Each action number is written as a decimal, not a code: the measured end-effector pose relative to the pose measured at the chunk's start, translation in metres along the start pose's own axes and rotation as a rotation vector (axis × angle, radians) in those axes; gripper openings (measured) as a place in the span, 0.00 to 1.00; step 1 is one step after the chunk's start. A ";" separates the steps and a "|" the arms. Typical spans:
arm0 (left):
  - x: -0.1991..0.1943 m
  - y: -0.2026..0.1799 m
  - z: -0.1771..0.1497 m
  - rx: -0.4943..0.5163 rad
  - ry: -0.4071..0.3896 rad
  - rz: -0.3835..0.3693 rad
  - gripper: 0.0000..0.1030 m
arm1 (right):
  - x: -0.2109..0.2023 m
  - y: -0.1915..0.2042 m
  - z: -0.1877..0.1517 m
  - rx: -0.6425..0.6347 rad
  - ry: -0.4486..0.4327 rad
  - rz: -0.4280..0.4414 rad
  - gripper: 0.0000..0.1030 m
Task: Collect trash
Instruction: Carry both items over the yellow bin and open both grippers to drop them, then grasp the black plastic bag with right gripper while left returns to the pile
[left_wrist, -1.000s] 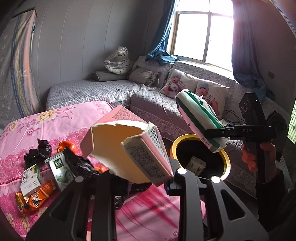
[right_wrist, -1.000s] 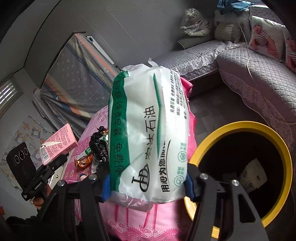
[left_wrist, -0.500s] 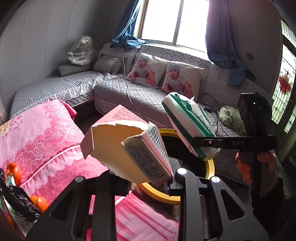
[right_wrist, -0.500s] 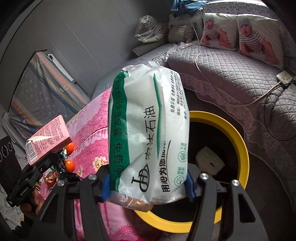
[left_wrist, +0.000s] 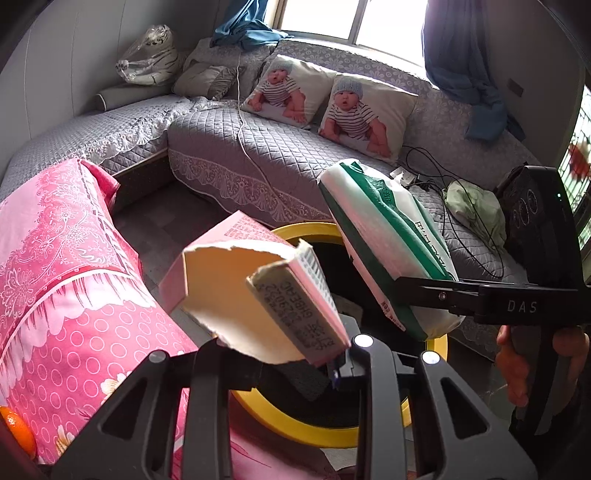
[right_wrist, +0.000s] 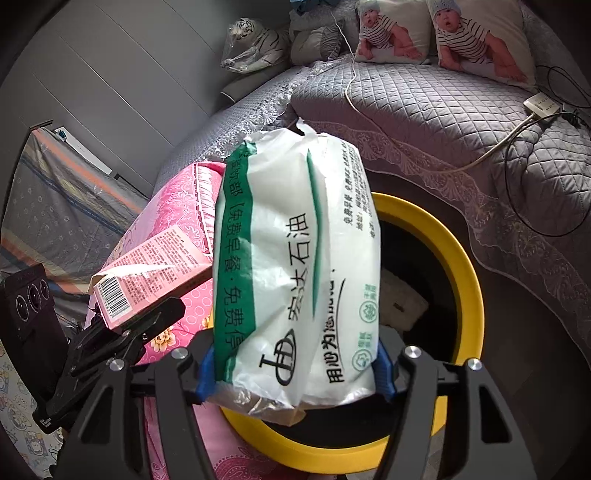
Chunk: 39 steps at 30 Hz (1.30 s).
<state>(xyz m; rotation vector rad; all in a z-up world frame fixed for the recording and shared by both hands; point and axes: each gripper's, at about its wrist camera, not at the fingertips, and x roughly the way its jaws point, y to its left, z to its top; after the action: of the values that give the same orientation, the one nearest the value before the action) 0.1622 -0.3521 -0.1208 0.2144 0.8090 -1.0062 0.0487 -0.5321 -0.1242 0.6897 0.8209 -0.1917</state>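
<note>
L gripper (left_wrist: 273, 360) is clamped on a pink carton (left_wrist: 255, 291); torn end up, barcode flap facing the cam. Carton sits over the near rim of the yellow bin (left_wrist: 295, 424), beside the pink-covered table (left_wrist: 55, 258).

R gripper (right_wrist: 295, 373) is clamped on a white/green bag (right_wrist: 295, 273), blue pads (right_wrist: 205, 373) pressing both sides near its lower end. Bag stands roughly upright in the R cam, directly above the bin (right_wrist: 461, 280) opening. In the L cam the bag (left_wrist: 384, 251) tilts over the bin's far side, with the R gripper (left_wrist: 436, 291) at its lower end.

Inside the bin: one pale box (right_wrist: 402, 306) on the bottom. Grey sofa (right_wrist: 443, 110) w/ two baby-print cushions (left_wrist: 321, 99) lies behind.
</note>
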 end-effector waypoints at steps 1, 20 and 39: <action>-0.002 -0.001 0.002 -0.003 -0.007 0.001 0.33 | -0.004 -0.001 0.000 0.015 -0.015 -0.004 0.72; -0.083 0.052 -0.017 -0.146 -0.165 0.080 0.73 | -0.057 0.002 -0.001 -0.013 -0.187 0.041 0.76; -0.318 0.172 -0.196 -0.337 -0.311 0.494 0.78 | 0.028 0.242 -0.095 -0.721 0.022 0.335 0.76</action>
<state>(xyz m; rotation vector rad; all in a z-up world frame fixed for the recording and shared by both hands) 0.1150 0.0536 -0.0711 -0.0359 0.5870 -0.4134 0.1094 -0.2838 -0.0714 0.1375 0.7161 0.4038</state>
